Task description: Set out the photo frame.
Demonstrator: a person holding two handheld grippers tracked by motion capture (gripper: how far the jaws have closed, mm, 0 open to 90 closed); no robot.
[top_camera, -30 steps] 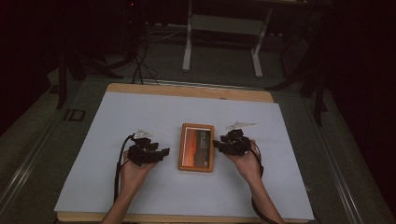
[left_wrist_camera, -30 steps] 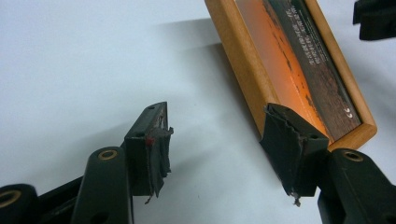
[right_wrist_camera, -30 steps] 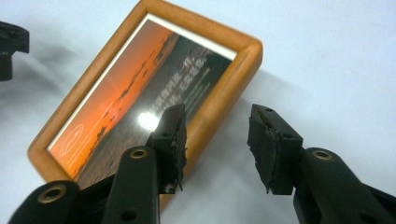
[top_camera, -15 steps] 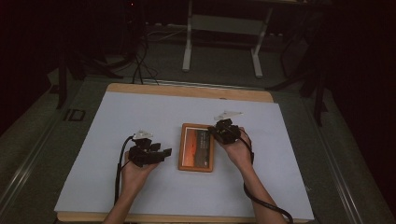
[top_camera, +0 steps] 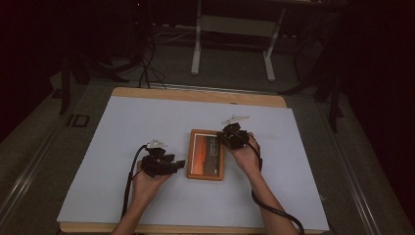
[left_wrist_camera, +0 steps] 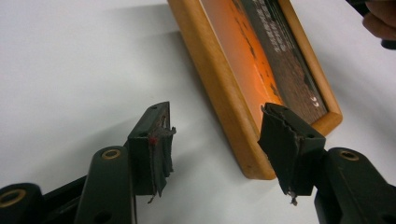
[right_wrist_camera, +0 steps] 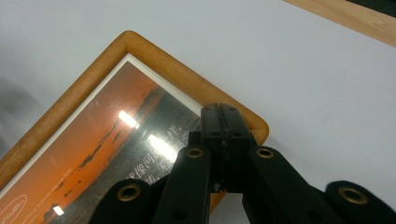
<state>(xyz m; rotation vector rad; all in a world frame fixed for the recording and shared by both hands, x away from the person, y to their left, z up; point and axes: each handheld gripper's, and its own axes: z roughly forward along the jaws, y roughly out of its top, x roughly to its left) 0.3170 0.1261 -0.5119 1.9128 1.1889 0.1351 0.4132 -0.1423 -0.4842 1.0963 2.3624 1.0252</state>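
White-covered desk (top_camera: 147, 122): picture frame (top_camera: 206, 154) stiff, glazed, fragile, grip wooden rim; left gripper (left_wrist_camera: 219, 140) fingers spread, right gripper (right_wrist_camera: 226, 122) fingers pressed together.

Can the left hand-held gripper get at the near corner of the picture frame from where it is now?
Probably yes. The left hand-held gripper stands open, with the picture frame corner lying flat on the white sheet just ahead of its jaws, nothing between.

- Frame (top_camera: 206, 155) lies flat on sheet (top_camera: 147, 122), mid-table.
- Left gripper (top_camera: 172, 164) just left of frame's near corner.
- Right gripper (top_camera: 222, 138) over frame's far right corner.
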